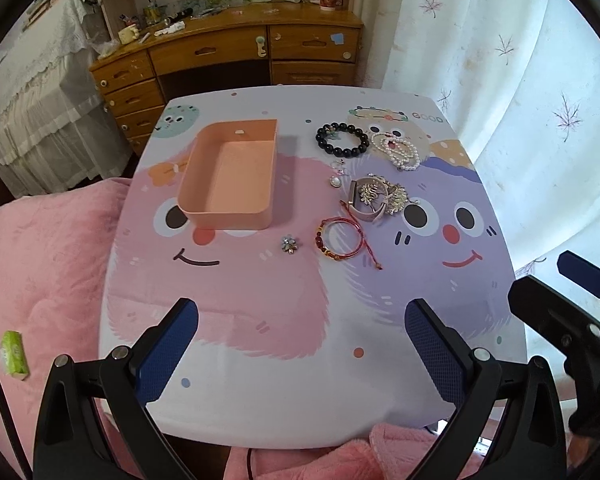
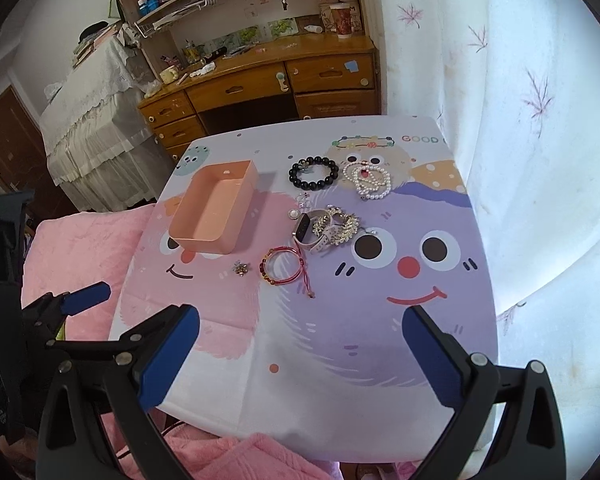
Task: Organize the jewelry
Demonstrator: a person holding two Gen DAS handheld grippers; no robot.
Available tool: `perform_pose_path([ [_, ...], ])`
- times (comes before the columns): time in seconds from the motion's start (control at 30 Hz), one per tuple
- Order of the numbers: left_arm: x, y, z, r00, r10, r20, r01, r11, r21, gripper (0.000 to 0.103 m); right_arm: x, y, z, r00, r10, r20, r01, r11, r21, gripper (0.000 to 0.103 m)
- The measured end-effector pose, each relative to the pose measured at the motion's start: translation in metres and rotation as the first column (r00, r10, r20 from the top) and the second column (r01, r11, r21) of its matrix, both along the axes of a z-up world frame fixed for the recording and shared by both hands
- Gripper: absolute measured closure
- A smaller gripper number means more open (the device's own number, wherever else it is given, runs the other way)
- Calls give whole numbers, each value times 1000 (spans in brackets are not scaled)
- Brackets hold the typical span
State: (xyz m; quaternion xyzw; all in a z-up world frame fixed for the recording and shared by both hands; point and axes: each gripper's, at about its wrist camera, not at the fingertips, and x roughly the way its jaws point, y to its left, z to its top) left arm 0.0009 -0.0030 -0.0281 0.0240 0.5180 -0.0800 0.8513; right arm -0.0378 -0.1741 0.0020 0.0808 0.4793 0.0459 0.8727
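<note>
Both the left gripper and right gripper hover with jaws released and empty near the table edge, while the red cord bracelet, apparently light, limp and snag-prone, lies beside the empty peach tray, best pinched across its beaded arc.

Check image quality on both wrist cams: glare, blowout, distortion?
Left wrist: curtain blown out at right, box casts a soft shadow rightward, heavy fisheye bending at the table edges. Right wrist: same backlit curtain, dark vignette corners; jewelry sharp, no motion blur.
</note>
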Motion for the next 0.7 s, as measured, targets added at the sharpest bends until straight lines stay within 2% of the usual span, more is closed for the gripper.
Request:
perform_pose_path([
  [0.17, 11, 2, -31, 1000, -24, 14, 24, 999, 43, 1, 10, 2, -24, 1000, 28, 13, -27, 997, -74, 1],
  [0.3, 26, 0, -62, 997, -63, 36, 60, 995, 75, 1, 22, 11, -45, 990, 131, 44, -125, 985, -116, 1],
  [0.4, 39, -1, -86, 994, -99, 51, 93, 991, 101, 1, 29, 21, -63, 965, 253, 67, -240, 958, -158, 1],
  [0.53, 59, 1, -112, 989, -124, 79, 114, 987, 114, 5, 39, 37, -100, 909, 414, 56, -395, 895, -206, 1],
  [0.63, 72, 2, -126, 982, -147, 116, 136, 985, 104, 9, 50, 43, -126, 890, 454, 42, -437, 876, -203, 1],
  [0.7, 79, 3, -132, 979, -160, 125, 152, 986, 69, 9, 56, 46, -139, 891, 452, 37, -436, 876, -206, 1],
])
